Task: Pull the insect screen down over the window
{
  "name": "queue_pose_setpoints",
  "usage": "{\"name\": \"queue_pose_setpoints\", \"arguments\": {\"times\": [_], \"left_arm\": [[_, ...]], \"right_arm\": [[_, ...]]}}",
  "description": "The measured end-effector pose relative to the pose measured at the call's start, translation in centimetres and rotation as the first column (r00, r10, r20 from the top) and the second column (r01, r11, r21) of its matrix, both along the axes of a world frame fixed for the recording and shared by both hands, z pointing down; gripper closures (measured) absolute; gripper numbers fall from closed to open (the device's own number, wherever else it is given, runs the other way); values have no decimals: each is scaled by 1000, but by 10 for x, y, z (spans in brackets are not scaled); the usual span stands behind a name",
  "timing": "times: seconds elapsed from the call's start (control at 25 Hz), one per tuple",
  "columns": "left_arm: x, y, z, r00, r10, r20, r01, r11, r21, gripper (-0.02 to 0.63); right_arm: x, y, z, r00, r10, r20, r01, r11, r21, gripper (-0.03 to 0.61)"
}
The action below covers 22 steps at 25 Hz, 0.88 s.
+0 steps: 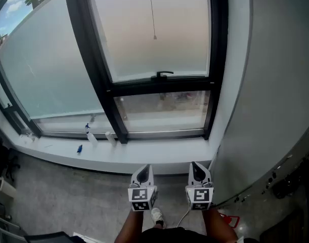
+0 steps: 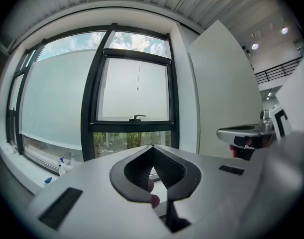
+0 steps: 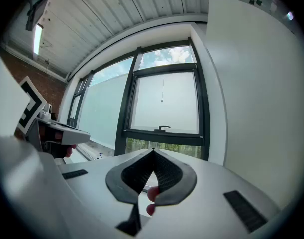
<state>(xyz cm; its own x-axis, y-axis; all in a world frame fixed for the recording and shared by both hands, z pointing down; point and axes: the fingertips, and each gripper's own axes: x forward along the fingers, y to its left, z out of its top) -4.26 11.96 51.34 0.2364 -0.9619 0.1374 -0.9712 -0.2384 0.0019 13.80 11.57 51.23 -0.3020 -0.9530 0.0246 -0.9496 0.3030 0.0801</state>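
Observation:
A black-framed window (image 1: 162, 85) stands ahead of me, with a black handle (image 1: 163, 75) on the crossbar under its milky upper pane. A thin pull cord ending in a small bead (image 1: 155, 37) hangs in front of that pane; the cord (image 2: 138, 81) also shows in the left gripper view and the cord (image 3: 162, 91) in the right gripper view. My left gripper (image 1: 144, 169) and right gripper (image 1: 195, 165) are side by side, low and well short of the window. Both are shut with nothing between the jaws. The left gripper (image 2: 152, 146) and the right gripper (image 3: 152, 150) point at the window.
A white sill (image 1: 159, 151) runs below the window. On it at the left stand two spray bottles (image 1: 91, 137) (image 1: 109, 137) and a small blue item (image 1: 80, 149). A white wall (image 1: 275, 85) rises close on the right. A wide frosted pane (image 1: 48, 65) is at left.

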Motion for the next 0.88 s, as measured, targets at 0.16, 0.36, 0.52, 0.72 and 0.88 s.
{"name": "queue_pose_setpoints", "arguments": {"times": [0.16, 0.36, 0.52, 0.72, 0.88], "left_arm": [[-1, -2, 3, 1000, 11, 19, -11, 1000, 11, 611], [-6, 0, 9, 999, 22, 37, -22, 1000, 10, 611], [-12, -1, 9, 999, 18, 40, -19, 1000, 4, 611], [-21, -4, 9, 999, 16, 35, -16, 1000, 6, 611], [-25, -7, 11, 999, 19, 40, -19, 1000, 2, 611]], "right_arm": [[-4, -3, -3, 1000, -6, -10, 6, 1000, 11, 575], [-12, -2, -5, 1000, -6, -14, 6, 1000, 5, 575], [-15, -3, -2, 1000, 9, -1, -9, 1000, -2, 575], [-21, -7, -2, 1000, 10, -4, -10, 1000, -2, 575], [-27, -13, 0, 1000, 7, 8, -7, 1000, -2, 575]]}}
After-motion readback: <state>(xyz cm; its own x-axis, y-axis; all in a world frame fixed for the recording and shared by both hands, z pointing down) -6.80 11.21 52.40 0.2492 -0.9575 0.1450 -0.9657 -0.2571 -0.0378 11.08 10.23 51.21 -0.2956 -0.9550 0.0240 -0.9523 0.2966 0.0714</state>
